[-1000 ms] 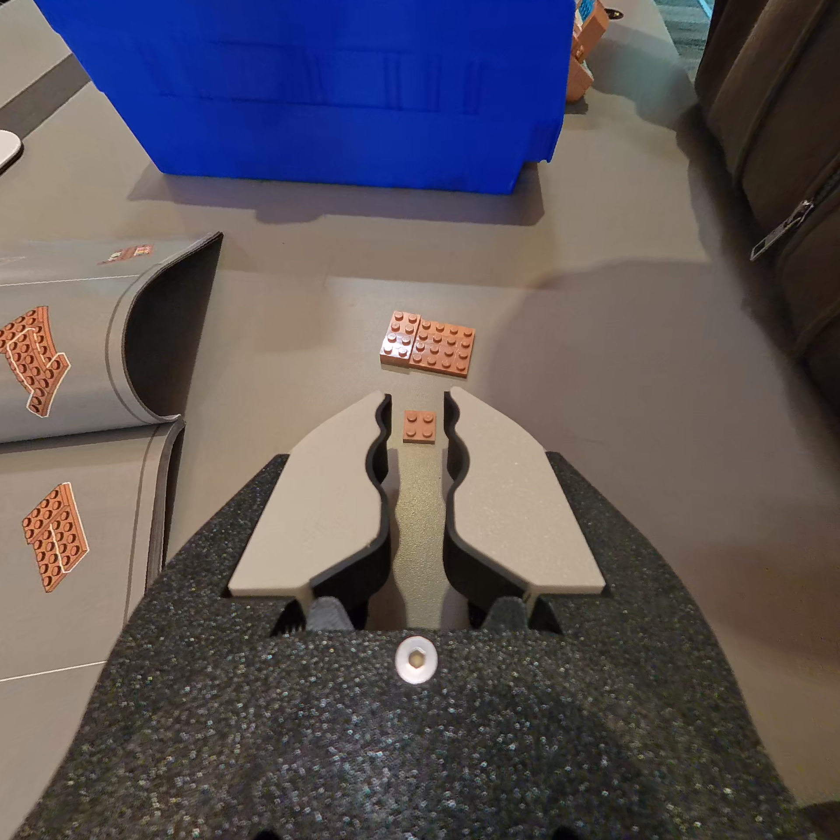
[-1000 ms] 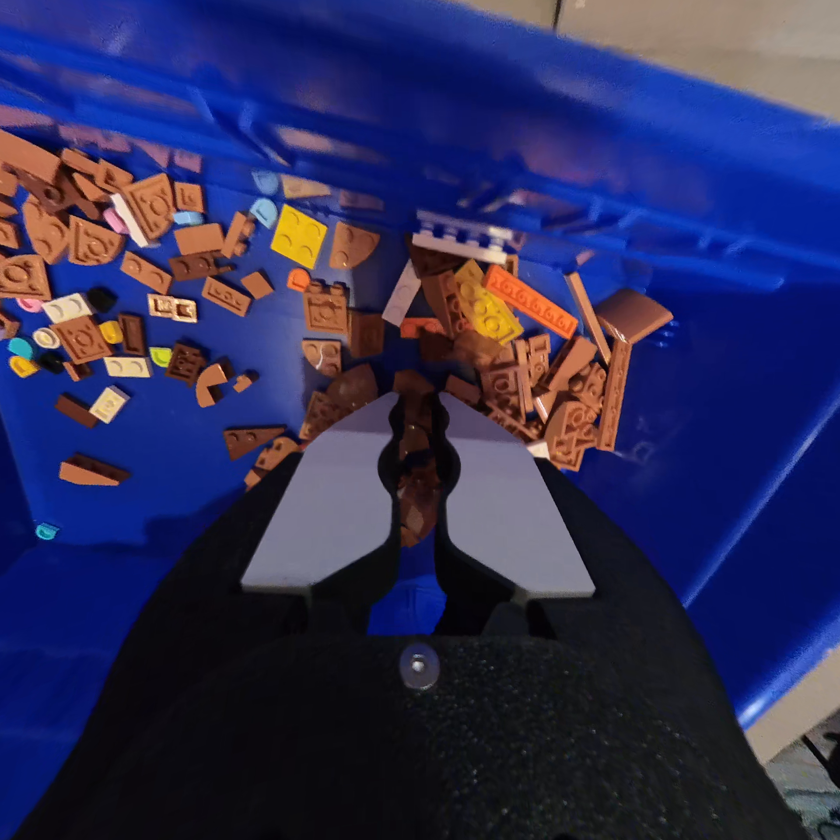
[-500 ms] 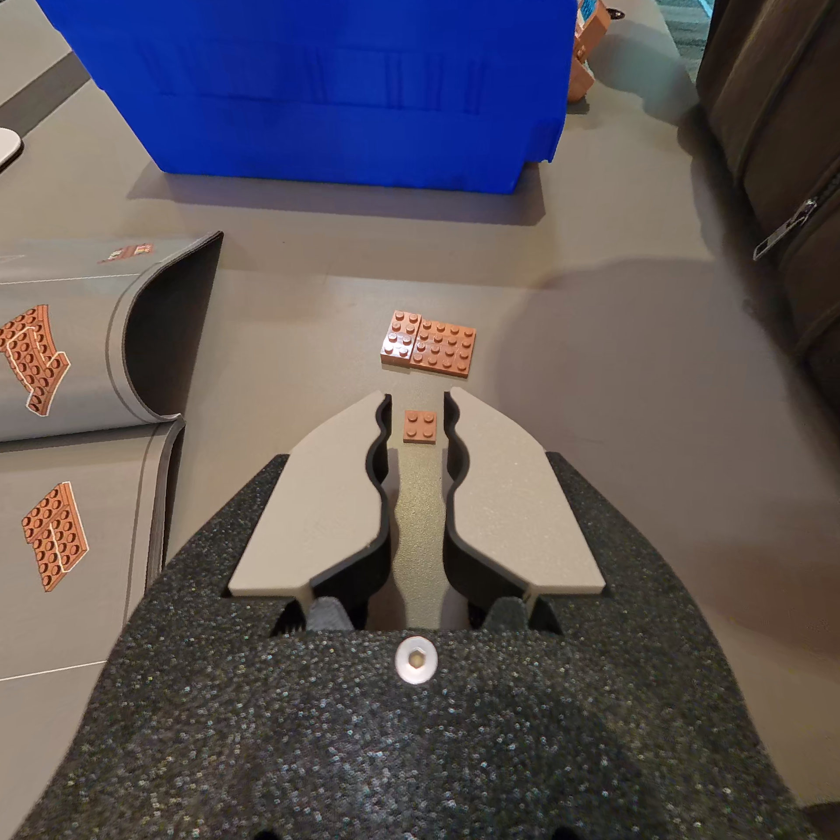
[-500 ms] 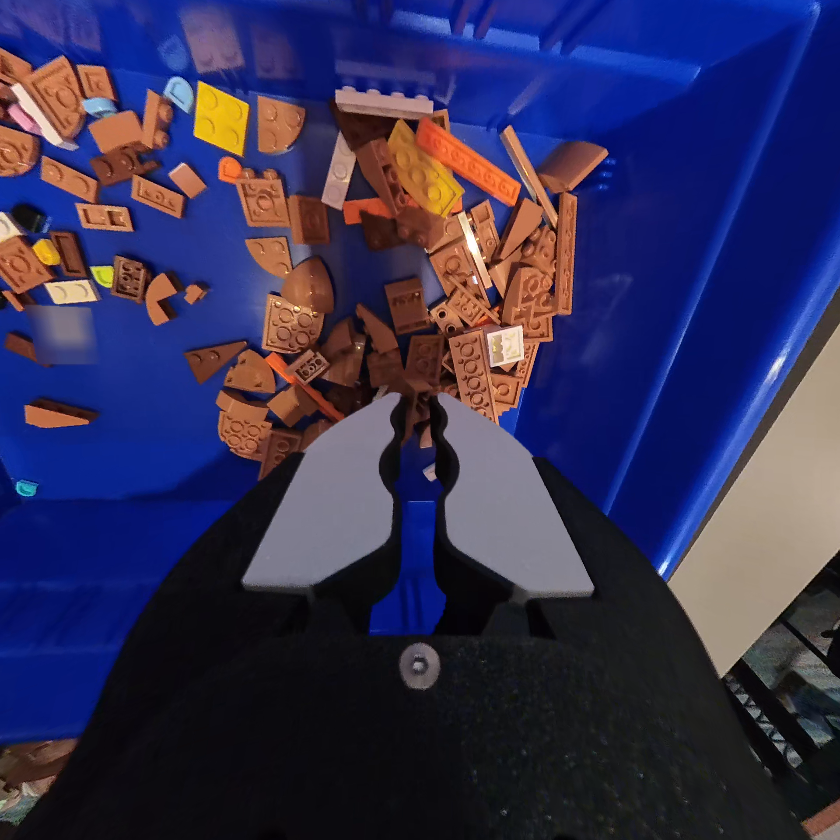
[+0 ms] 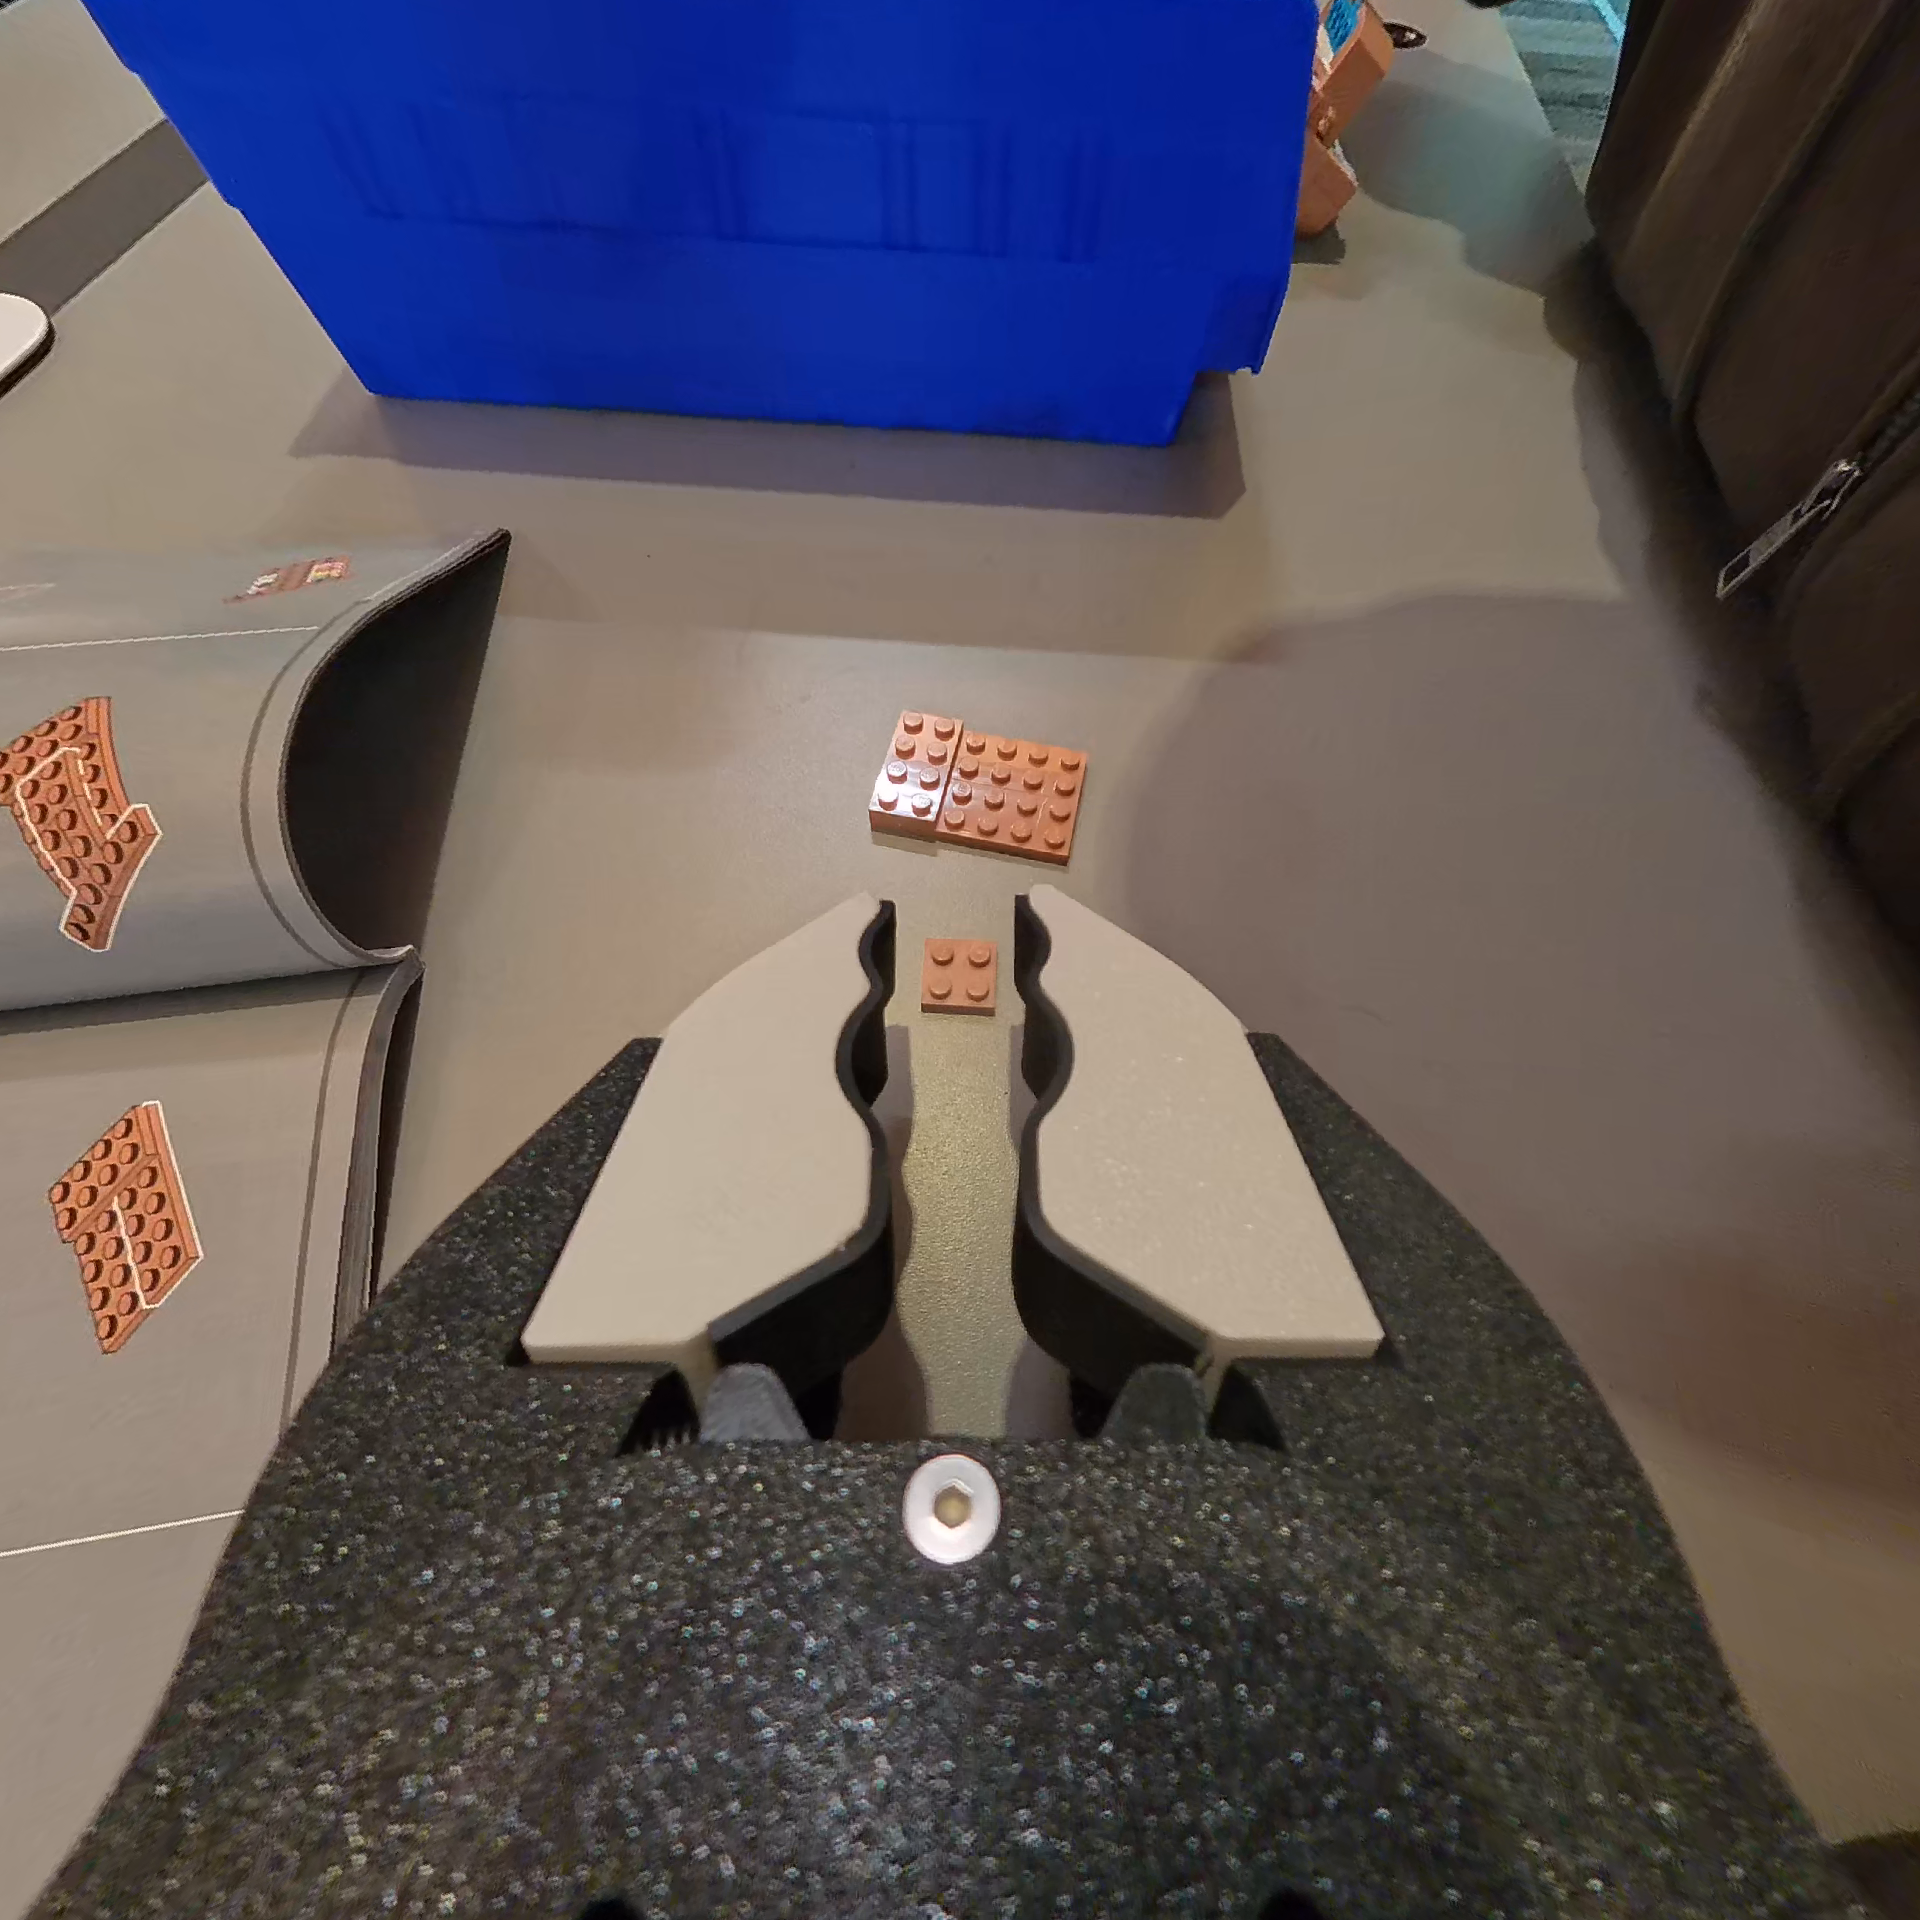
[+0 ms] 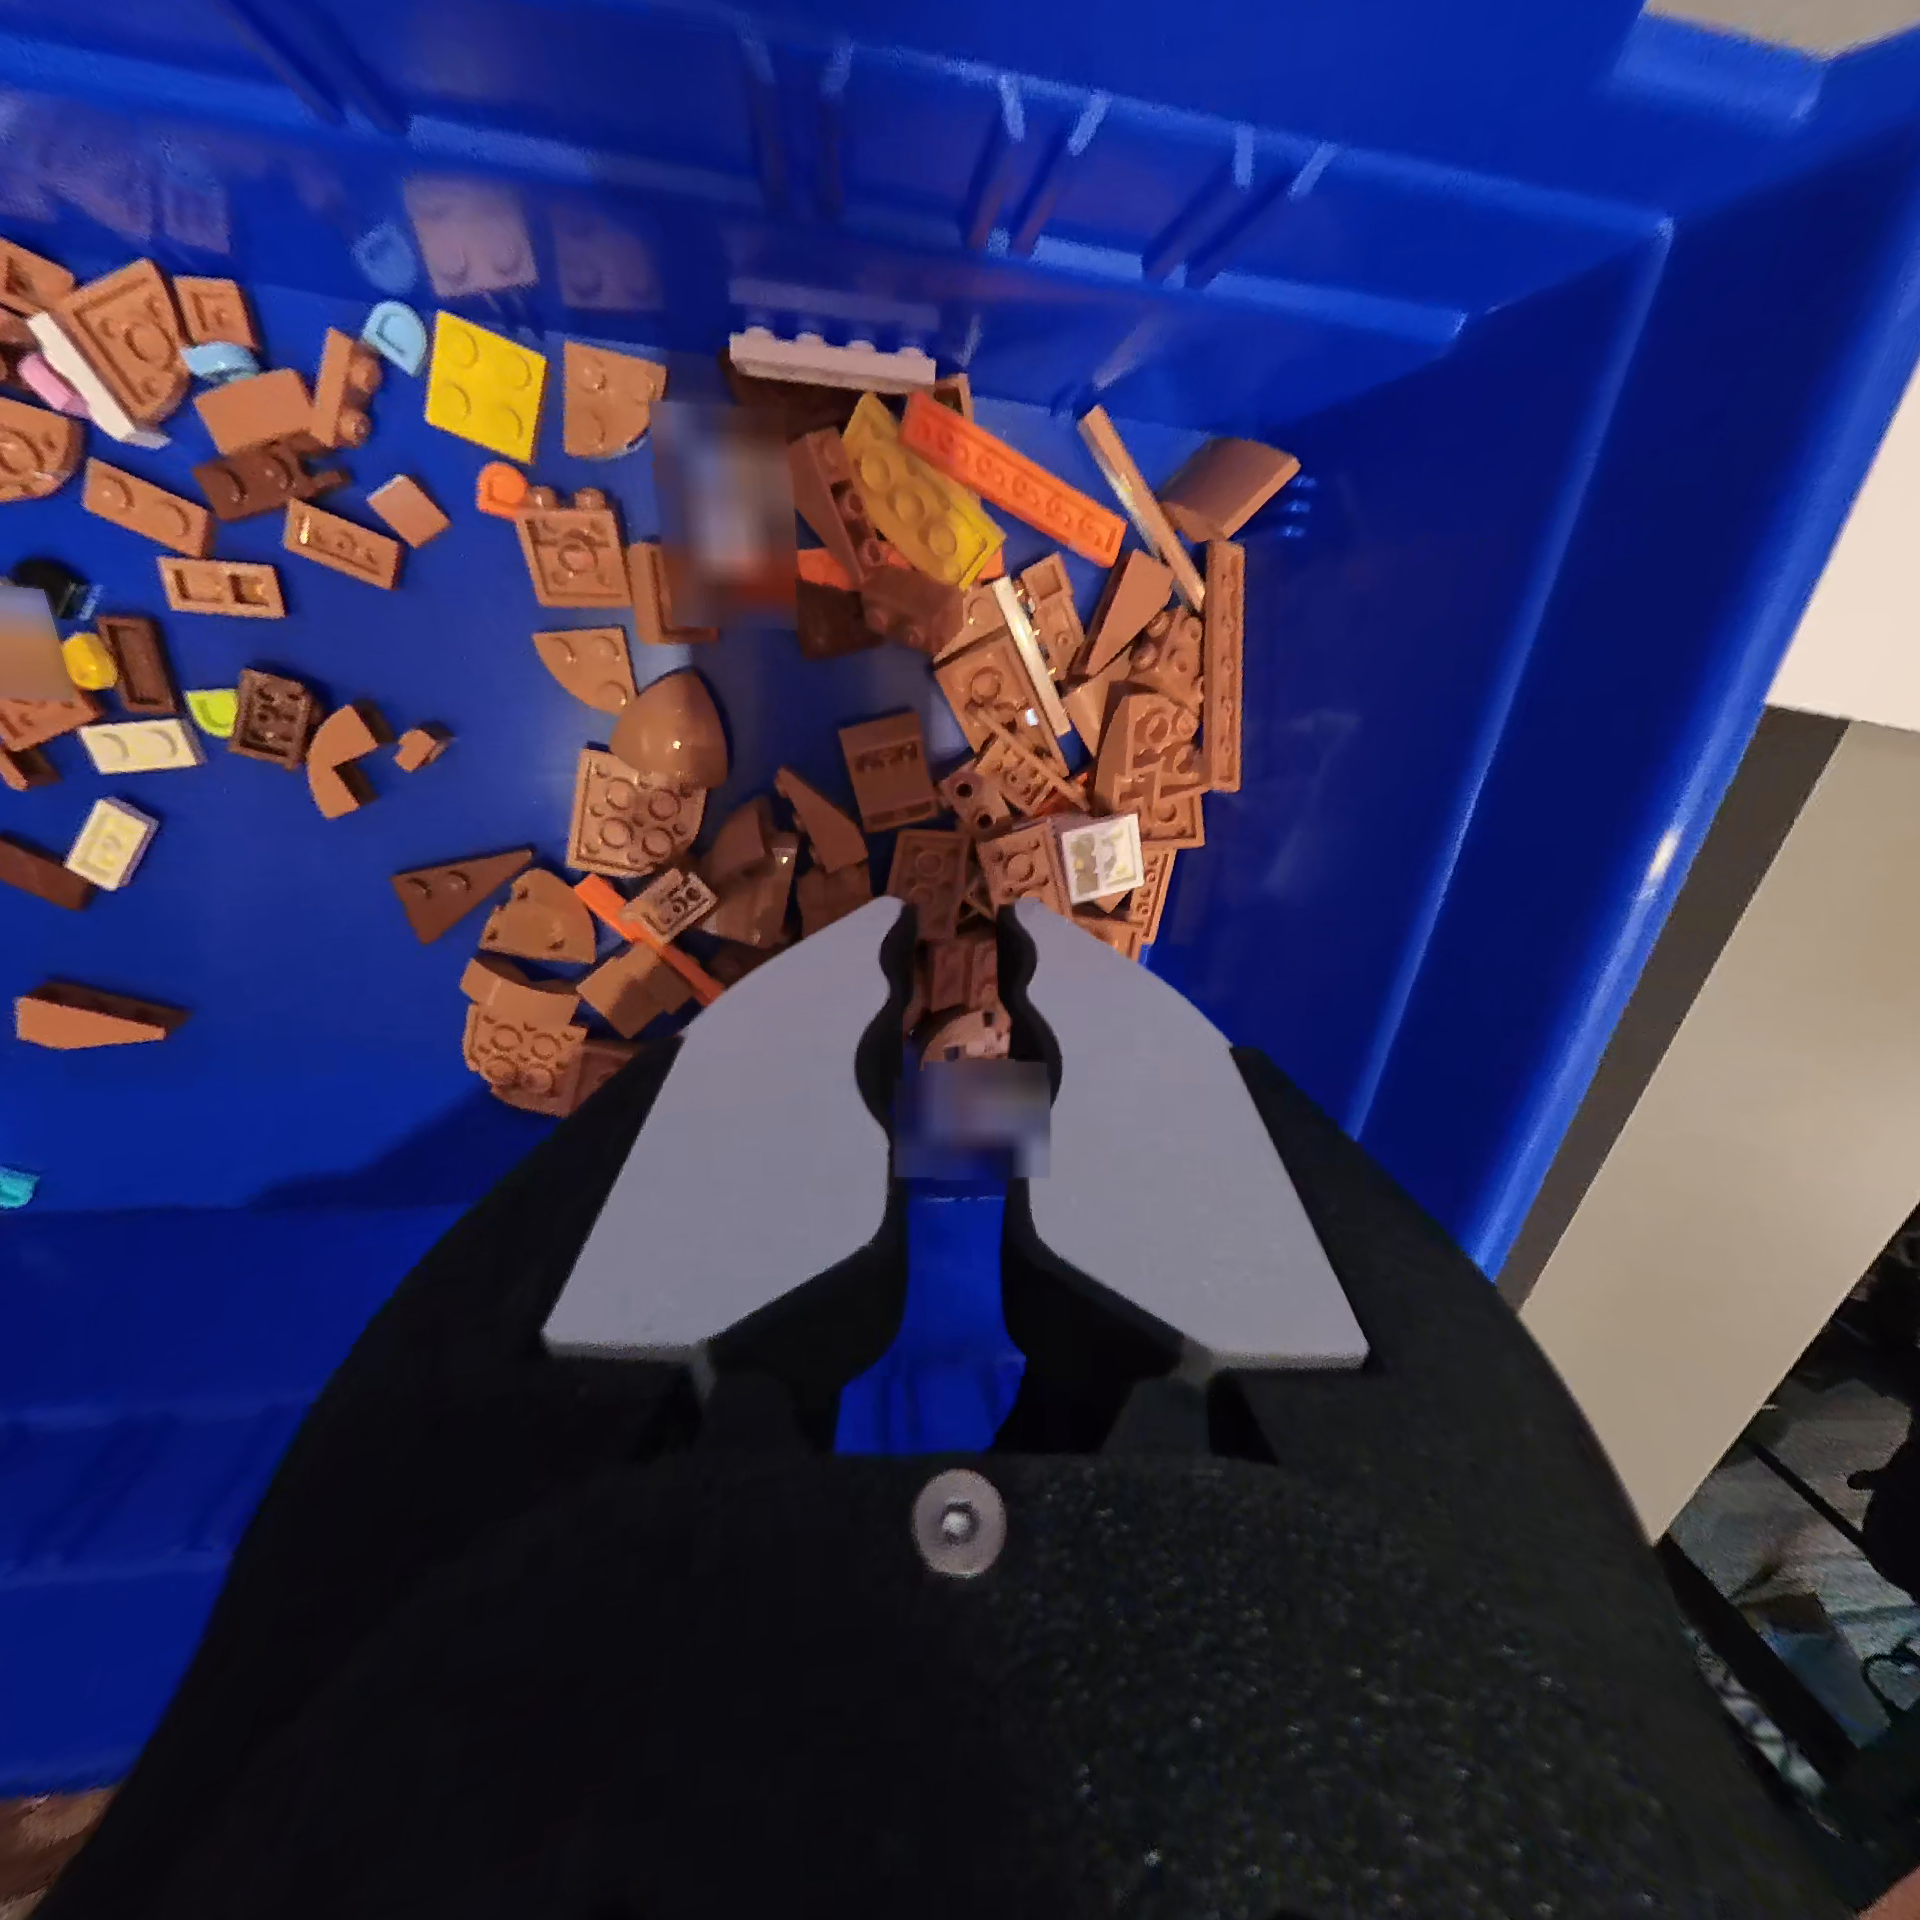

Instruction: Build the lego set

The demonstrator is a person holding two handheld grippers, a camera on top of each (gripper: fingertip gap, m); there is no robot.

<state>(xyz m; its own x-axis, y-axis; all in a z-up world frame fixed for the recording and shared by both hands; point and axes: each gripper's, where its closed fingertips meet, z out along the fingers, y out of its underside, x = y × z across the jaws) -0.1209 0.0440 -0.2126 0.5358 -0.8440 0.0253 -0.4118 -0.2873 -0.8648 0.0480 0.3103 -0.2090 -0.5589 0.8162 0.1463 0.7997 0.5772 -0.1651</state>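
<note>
Both grippers stay parted: left (image 5: 954,904) unmoved, right (image 6: 958,914) shifted over the brick pile (image 6: 997,727).

1. The bin (image 5: 727,187), across the top of the left wrist view, is solid bright blue; in the right wrist view its inner walls (image 6: 1507,520) are the same glossy blue.
2. The table (image 5: 1351,935) is plain matte grey.
3. The small square plate (image 5: 959,974) at frame centre is reddish brown, as are the joined plates (image 5: 982,787) just above it.
4. The booklet (image 5: 156,831) at the left edge has grey pages with printed brown brick pictures.
5. The loose pieces (image 6: 935,727) are mostly brown, with a yellow square plate (image 6: 485,387) at upper left and an orange strip (image 6: 1013,480) at upper centre.
6. The bag (image 5: 1787,364) at upper right is dark brown.
</note>
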